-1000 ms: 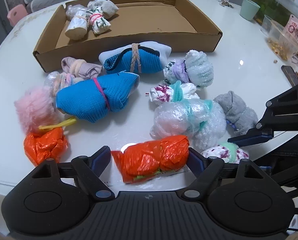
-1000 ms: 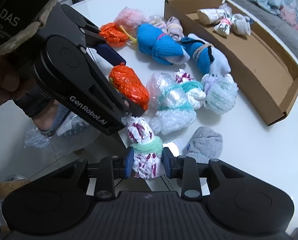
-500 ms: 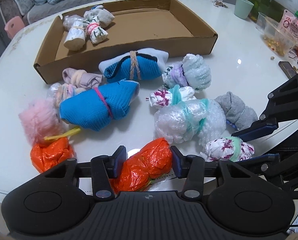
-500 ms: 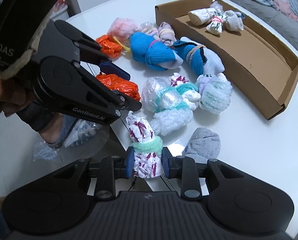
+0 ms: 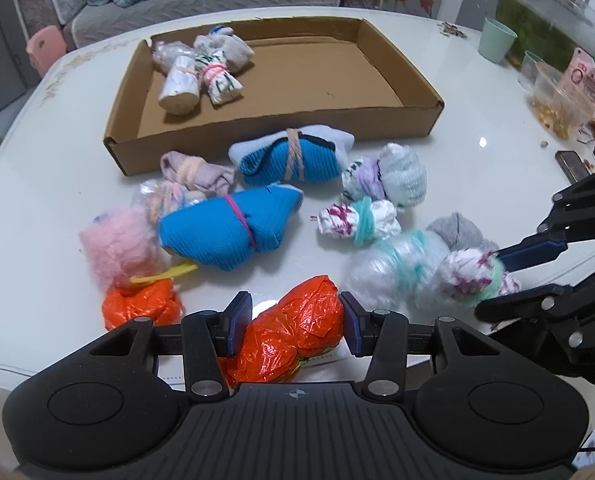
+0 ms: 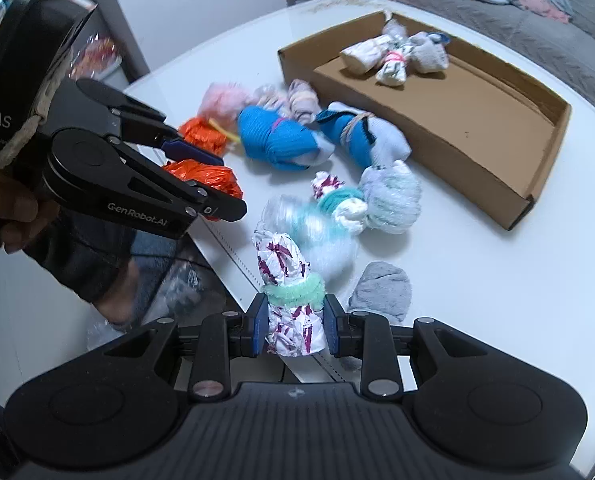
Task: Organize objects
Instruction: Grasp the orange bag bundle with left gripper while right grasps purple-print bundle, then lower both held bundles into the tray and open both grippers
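Two grippers, each clamped on one bundle. The left gripper (image 5: 293, 330) has its blue pads pressed against both sides of a crinkled orange plastic-wrapped bundle (image 5: 293, 340), held over the near edge of the white round table (image 5: 37, 240). The bundle's long axis runs diagonally, its far end pointing up and right toward the shallow brown cardboard tray (image 5: 397, 80).

The right gripper (image 6: 293, 330) is closed on a white cloth roll with magenta flecks and a mint-green fuzzy band (image 6: 289, 300). The roll's long axis lies along the fingers, its free end pointing away and slightly left; the band sits just ahead of the pads. In the left wrist view this roll (image 5: 473, 276) is motion-blurred.

Tray contents: three tied bundles (image 5: 201, 68) clustered in the far left corner. Between tray and grippers, loose on the table: a large blue knitted roll with a pink band (image 5: 229, 232) and a bubble-wrap bundle with a teal tie (image 5: 393, 268).
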A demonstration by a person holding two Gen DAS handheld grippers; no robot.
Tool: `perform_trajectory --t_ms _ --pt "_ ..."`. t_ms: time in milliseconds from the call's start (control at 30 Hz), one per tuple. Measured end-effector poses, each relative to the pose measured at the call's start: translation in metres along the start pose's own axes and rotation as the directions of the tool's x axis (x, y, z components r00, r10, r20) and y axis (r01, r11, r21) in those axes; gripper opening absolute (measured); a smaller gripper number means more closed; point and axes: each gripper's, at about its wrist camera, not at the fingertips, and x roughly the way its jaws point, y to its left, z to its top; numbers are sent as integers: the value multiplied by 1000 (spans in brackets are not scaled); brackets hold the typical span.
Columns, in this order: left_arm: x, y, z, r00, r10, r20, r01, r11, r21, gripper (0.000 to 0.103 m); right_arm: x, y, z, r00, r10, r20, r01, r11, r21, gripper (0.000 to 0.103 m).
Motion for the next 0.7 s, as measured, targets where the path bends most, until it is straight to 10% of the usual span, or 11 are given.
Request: perform_trajectory --t_ms 333,700 --pt "-17 12 21 999 -25 45 28 998 -63 53 -22 -25 8 990 -84 110 70 990 124 26" --pt "-34 66 141 993 38 116 -39 999 7 53 -57 -64 90 951 -103 293 28 968 249 26"
